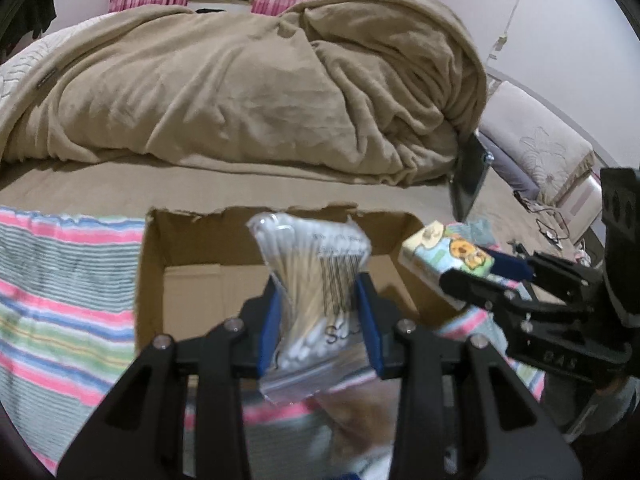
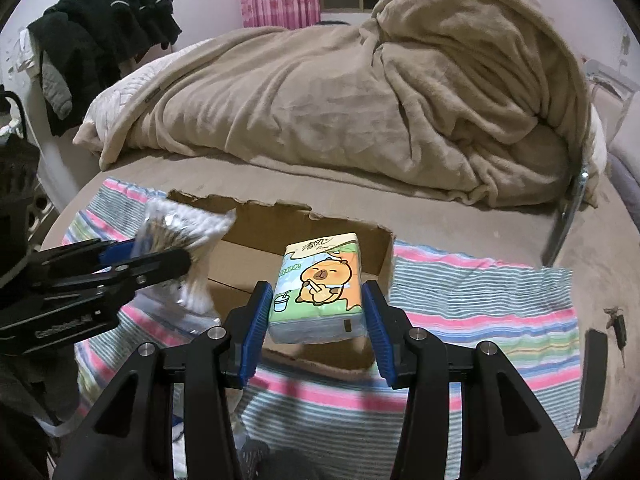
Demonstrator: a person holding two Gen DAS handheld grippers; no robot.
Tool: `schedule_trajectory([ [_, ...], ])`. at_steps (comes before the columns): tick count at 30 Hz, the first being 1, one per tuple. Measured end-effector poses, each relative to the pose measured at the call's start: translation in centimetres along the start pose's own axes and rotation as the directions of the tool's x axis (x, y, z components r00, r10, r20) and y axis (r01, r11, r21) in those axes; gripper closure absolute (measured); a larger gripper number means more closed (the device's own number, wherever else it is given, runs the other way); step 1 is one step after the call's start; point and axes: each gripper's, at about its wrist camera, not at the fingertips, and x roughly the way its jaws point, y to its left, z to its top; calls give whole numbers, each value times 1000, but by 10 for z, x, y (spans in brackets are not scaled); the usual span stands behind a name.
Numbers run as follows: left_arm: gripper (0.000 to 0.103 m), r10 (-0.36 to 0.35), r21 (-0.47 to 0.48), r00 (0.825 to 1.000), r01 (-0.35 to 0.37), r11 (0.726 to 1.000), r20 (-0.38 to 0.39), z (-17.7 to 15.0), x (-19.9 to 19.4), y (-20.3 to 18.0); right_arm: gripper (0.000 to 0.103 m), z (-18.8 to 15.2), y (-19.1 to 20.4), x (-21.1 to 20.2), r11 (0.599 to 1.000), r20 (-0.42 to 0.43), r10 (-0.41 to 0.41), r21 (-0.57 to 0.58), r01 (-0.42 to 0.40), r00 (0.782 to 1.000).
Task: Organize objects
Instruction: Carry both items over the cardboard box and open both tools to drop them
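Note:
My left gripper [image 1: 318, 300] is shut on a clear bag of cotton swabs [image 1: 316, 272] and holds it above the open cardboard box [image 1: 192, 280]. My right gripper [image 2: 316, 300] is shut on a tissue pack [image 2: 320, 280] printed with a cartoon capybara, held over the box's right side [image 2: 380, 248]. In the left wrist view the right gripper [image 1: 480, 266] and the tissue pack [image 1: 440, 254] show at the right. In the right wrist view the left gripper [image 2: 176, 258] and the swab bag [image 2: 184, 236] show at the left.
The box sits on a striped towel [image 2: 480, 300] on a bed. A bunched tan blanket [image 2: 360, 112] lies behind. A dark phone [image 2: 592, 376] and small items lie at the right edge. Black clothes [image 2: 104, 32] hang at the back left.

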Motion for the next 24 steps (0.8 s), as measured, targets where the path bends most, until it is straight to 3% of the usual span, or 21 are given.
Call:
schedule_trajectory([
  [11,62,-2,-47,994,-3,999,-106,1,51,10,54,0,-13,31,1000,-49,17,26,-16,999],
  [14,57,1,-50,995,-6,999,-100,2,46,9,54,-1,-13,35,999,-45,18,27,-17,999],
  [16,43,8,-45,996,-12,999,-85,3,39,8,53,-1,-14,33,999,-40,26,34,-25,999],
  [18,37,-3,-56,997,-1,998,-77,3,31,10,47,0,-15,30,999,-30,29,42,-28,999],
  [20,37,-1,-51,998,-3,999,-70,2,21,8,39,0,-15,23,999,-9,26,46,-26,1000],
  [24,36,-4,-57,998,1,998,-59,-4,0,6,38,-3,-16,5,998,23,12,56,-14,1000],
])
